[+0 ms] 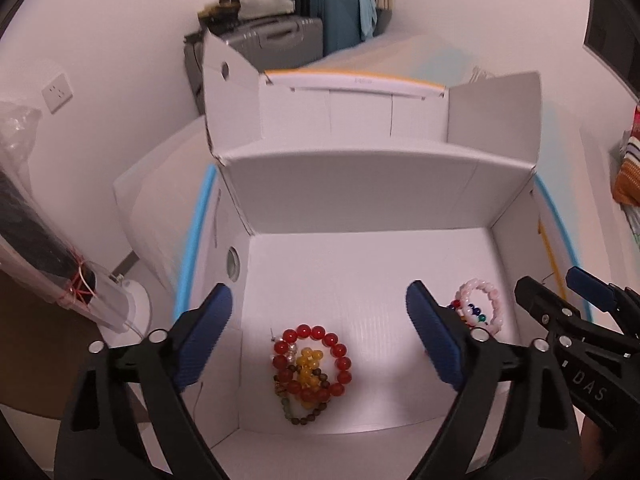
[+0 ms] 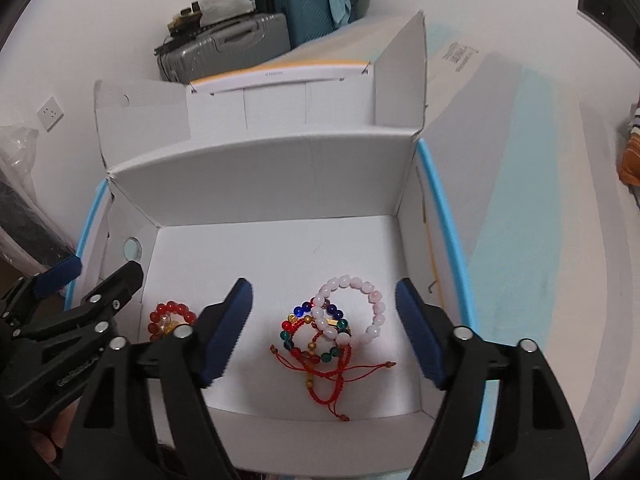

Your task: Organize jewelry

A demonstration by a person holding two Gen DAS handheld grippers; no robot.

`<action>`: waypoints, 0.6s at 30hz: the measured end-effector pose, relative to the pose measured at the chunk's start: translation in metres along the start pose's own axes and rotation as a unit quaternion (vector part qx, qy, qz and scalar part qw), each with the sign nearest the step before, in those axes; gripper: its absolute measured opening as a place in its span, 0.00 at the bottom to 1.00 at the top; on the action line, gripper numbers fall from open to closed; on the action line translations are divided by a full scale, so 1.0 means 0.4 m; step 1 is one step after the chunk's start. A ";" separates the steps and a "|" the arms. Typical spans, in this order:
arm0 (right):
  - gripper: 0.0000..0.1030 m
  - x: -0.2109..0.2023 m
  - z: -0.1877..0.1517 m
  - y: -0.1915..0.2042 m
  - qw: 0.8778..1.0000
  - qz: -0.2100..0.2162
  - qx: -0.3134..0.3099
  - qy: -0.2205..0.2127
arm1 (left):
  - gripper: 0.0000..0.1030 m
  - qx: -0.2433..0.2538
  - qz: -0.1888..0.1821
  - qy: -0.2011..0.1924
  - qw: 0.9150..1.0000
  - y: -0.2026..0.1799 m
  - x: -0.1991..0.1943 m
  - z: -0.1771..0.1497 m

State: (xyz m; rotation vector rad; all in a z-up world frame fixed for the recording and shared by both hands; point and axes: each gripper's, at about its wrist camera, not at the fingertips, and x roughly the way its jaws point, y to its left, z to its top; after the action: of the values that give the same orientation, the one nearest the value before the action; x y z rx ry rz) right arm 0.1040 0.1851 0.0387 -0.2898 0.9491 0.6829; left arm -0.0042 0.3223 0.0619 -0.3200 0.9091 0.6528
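white cardboard box [image 1: 360, 184], flaps up, seen from above by both cameras; bracelets lie on its floor in two heaps.

left gripper [image 1: 320, 332]: fingers spread wide, holding nothing, hanging over the near part of the box. directly below and between its blue pads [image 1: 208, 340]: red bead bracelet [image 1: 316, 360], lying flat, with a yellow bead bracelet [image 1: 308, 376] inside its ring and a brown-green bead bracelet [image 1: 304, 412] overlapping its near edge, all touching.

right gripper [image 2: 324, 332]: fingers spread wide, holding nothing, beside the left one over the same box. below and between its pads [image 2: 228, 332]: pink bead bracelet [image 2: 352, 312], resting partly on a multicoloured bead bracelet [image 2: 316, 332], and a red cord bracelet [image 2: 332, 376] tangled at the near side, cord ends trailing toward the box's front wall.

the two heaps lie apart, red heap to the left of the right gripper's left finger.

beyond the box: grey suitcase [image 2: 228, 48], blue suitcase [image 2: 304, 8].
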 end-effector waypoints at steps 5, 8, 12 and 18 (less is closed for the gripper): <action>0.83 -0.059 -0.022 -0.007 1.000 -0.009 -0.005 -0.022 | 0.92 -0.001 -0.007 -0.022 1.000 0.014 -0.057 -0.023; 0.87 -0.096 -0.041 -0.009 0.999 -0.010 -0.007 -0.030 | 0.94 -0.009 -0.009 -0.033 0.999 0.032 -0.085 -0.042; 0.89 -0.130 -0.061 -0.010 0.999 -0.009 -0.005 -0.043 | 0.94 -0.013 -0.014 -0.038 0.999 0.045 -0.107 -0.069; 0.89 -0.149 -0.107 0.003 0.999 -0.014 -0.017 -0.041 | 0.94 -0.013 -0.015 -0.043 0.999 0.057 -0.134 -0.119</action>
State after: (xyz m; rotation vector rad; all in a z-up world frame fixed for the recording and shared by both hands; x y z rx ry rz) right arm 0.0518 0.1399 0.0637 -0.3015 0.8544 0.6809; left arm -0.0723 0.2946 0.0779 -0.3259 0.8133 0.6455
